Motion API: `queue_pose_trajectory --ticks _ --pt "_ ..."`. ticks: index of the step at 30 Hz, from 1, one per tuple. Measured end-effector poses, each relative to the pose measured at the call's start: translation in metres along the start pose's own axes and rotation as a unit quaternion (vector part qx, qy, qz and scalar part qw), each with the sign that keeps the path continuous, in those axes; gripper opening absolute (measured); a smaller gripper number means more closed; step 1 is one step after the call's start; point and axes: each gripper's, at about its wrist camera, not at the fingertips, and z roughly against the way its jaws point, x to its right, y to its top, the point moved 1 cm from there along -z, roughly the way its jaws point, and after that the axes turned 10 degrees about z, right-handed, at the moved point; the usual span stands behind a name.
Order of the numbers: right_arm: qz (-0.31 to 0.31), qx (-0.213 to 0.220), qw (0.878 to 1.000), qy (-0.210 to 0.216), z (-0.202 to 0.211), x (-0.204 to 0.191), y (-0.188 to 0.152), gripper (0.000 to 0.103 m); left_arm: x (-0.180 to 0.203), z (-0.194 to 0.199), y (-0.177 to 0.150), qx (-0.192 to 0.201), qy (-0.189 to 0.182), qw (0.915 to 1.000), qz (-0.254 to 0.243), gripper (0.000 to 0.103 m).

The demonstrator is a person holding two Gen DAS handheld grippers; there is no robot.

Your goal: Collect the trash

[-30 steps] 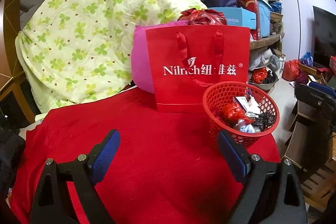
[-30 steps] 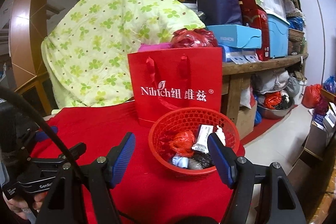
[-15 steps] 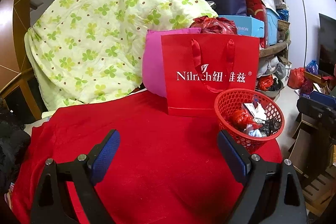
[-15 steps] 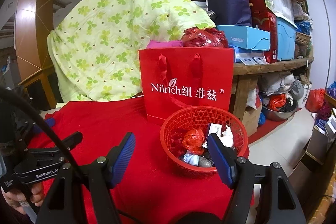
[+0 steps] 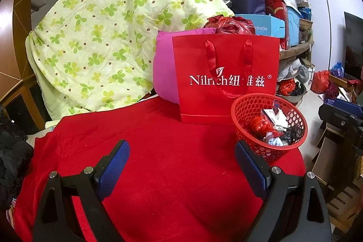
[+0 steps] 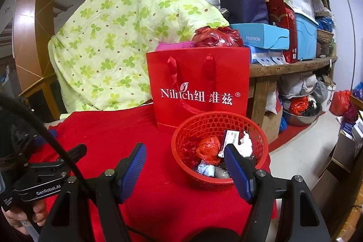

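Trash sits in the red basket [image 6: 219,149]: crumpled red plastic [image 6: 207,147], white wad [image 6: 246,144], a wrapper. All look light, soft and crushable; pinch a bunched fold, not a slick flat face. Right gripper [image 6: 185,168] wide open, empty, basket lower centre of frame, partly behind its right finger. Left gripper [image 5: 181,170] wide open, empty, basket [image 5: 267,126] at mid right over red cloth [image 5: 172,146]

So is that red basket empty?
No, the basket holds crumpled trash, including a red plastic wad and some white and black scraps.
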Motion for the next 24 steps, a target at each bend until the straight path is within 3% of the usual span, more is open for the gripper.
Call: queue_pose_trajectory --ticks 7,24 --pt "0.009 0.021 0.999 -0.023 0.003 0.005 0.002 0.074 0.006 -0.003 -0.001 -0.002 -0.004 1.0 -0.005 0.094" --pt "-0.001 0.011 1.0 -0.018 -0.006 0.01 -0.003 0.074 0.017 -0.008 -0.003 -0.009 -0.011 0.9997 -0.019 0.094"
